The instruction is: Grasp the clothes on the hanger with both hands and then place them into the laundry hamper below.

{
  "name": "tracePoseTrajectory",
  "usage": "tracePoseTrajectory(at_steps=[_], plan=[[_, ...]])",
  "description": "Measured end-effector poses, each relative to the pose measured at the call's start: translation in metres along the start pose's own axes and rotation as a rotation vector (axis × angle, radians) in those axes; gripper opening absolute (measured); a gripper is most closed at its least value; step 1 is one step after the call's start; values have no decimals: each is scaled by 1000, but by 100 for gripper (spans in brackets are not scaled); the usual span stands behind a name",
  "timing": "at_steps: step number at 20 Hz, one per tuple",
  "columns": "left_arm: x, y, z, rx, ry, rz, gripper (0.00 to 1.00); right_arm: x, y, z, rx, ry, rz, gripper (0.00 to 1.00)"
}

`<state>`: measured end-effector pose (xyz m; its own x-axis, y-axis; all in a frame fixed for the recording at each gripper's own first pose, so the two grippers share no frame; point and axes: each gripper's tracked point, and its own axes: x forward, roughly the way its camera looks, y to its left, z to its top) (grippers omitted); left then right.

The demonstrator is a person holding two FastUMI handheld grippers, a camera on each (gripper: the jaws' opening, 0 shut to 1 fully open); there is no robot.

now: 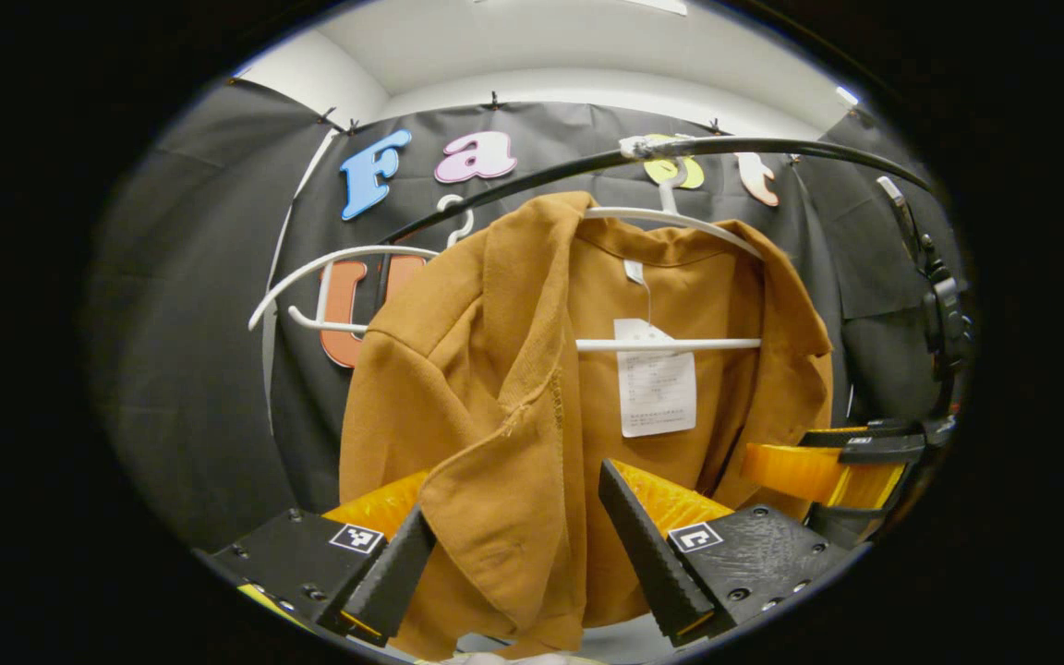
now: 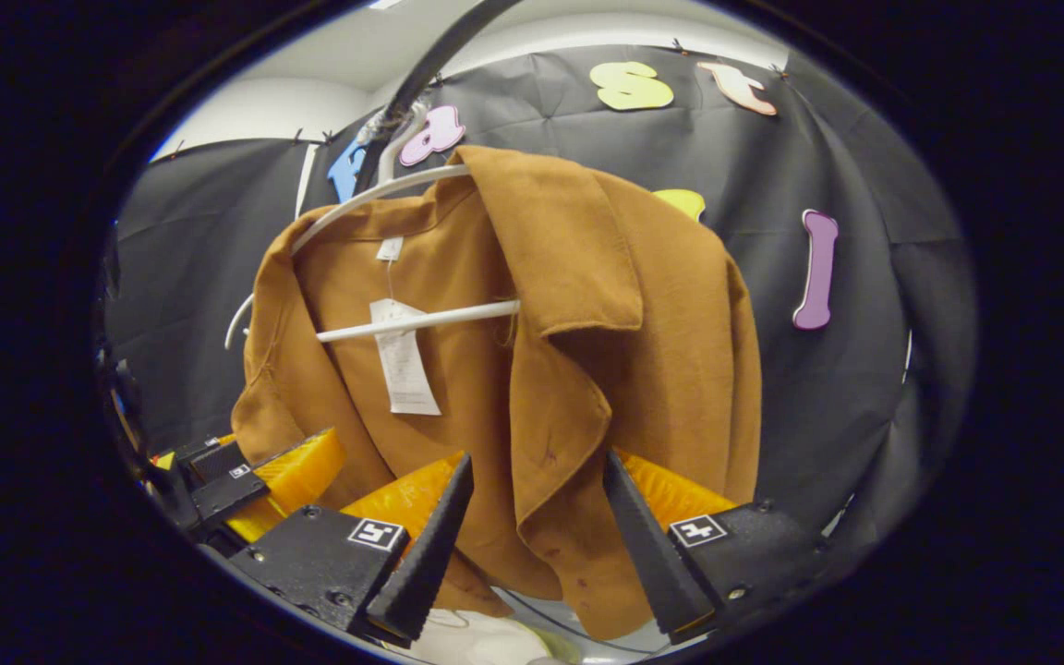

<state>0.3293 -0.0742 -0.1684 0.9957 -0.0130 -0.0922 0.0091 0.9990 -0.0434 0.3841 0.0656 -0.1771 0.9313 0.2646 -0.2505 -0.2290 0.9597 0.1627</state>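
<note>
Left gripper (image 1: 513,545) has its fingers spread apart around one front panel of the brown jacket (image 1: 495,388), the cloth hanging between them without either finger pressing on it. Right gripper (image 2: 537,545) stands the same way, parted around the other front edge of the jacket, not yet clamped. Just beyond both, the jacket hangs open on a white hanger (image 1: 671,344), whose hook goes up to a dark rail (image 1: 726,146) above.

I judge the grasp step is in hand: both sets of fingers straddle cloth, and the next move calls for closing them on the panels, then lifting the jacket off the hanger and lowering it.

From the left gripper view, a second bare hanger (image 1: 329,268) hangs off to the left of the jacket. In the right gripper view, something pale (image 2: 467,637) lies below the fingers, perhaps the hamper; I cannot tell.
</note>
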Motion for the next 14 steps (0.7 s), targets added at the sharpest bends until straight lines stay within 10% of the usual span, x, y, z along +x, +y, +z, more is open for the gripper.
tracePoseTrajectory(at_steps=[5, 9, 10, 11, 14], plan=[[9, -5, 0, -23, 1, 34, 100, 18, 6, -5, 43, 16, 38, 72], [9, -11, -1, -34, 11, 25, 77, 23, 10, -5, 36, 22, 70, 41], [11, -13, -2, -40, 10, 17, 55, 23, 7, -4, 34, 20, 67, 24], [11, -13, -2, -44, 13, 17, 62, 24, 4, -3, 30, 22, 65, 19], [9, -2, -3, -44, 4, 69, 24, 25, -2, -3, 31, 27, 68, 5]])
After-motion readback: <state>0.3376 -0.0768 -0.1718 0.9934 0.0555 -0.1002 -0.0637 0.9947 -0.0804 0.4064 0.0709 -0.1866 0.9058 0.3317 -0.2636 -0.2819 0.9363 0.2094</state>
